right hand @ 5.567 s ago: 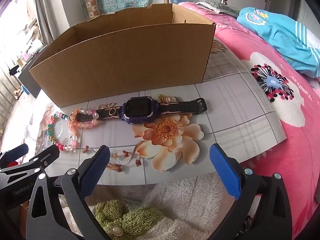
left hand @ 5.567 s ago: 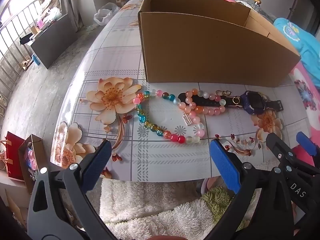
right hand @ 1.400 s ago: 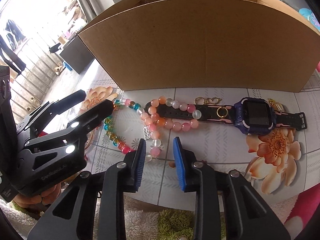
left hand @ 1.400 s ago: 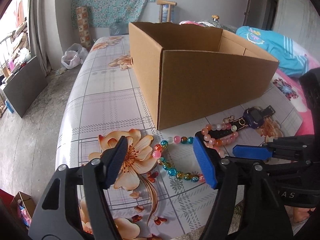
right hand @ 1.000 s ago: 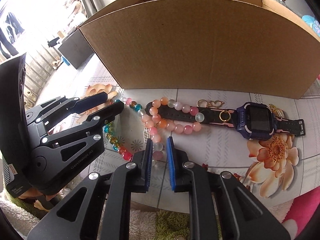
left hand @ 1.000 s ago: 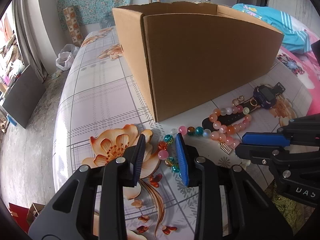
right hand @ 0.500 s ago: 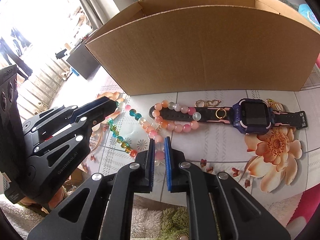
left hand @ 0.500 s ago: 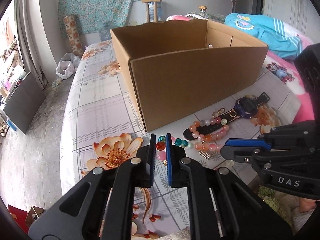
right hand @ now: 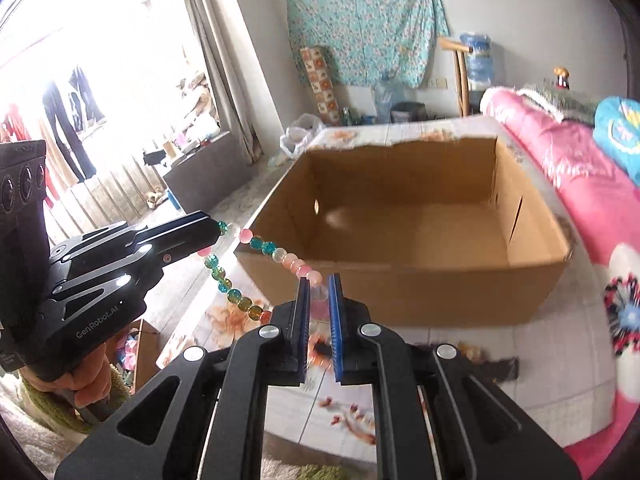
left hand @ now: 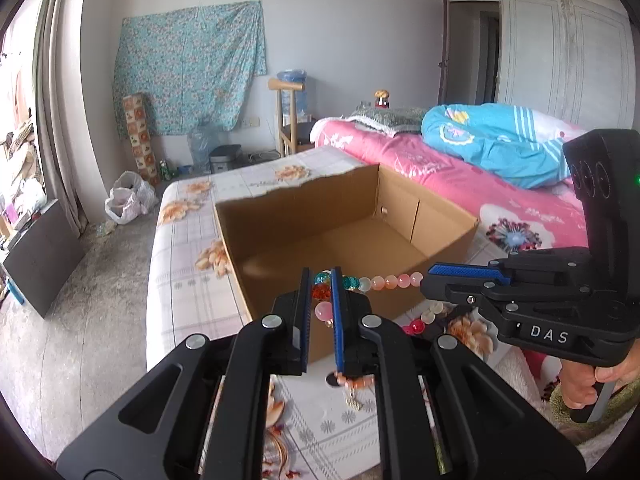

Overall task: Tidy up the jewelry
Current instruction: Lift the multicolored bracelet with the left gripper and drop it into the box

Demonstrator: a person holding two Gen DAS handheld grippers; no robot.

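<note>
Bead necklace [left hand: 384,281]: strung between left tool [left hand: 321,280] and right tool [right hand: 319,286], each pinching beads, raised to clear the near wall of the cardboard box [right hand: 420,296].

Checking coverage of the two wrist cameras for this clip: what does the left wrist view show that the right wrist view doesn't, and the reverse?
Left wrist only: the left tool shut on teal and orange beads, a small metal charm dangling below it, white wardrobe doors, and the right tool from the side.

Right wrist only: the right tool shut on a pale pink bead, the bright window, and the bracelet's teal-amber loop sagging between the tools.

Both: the bead bracelet stretched between the tools, lifted before the open cardboard box, with the floral tablecloth and pink bed.
</note>
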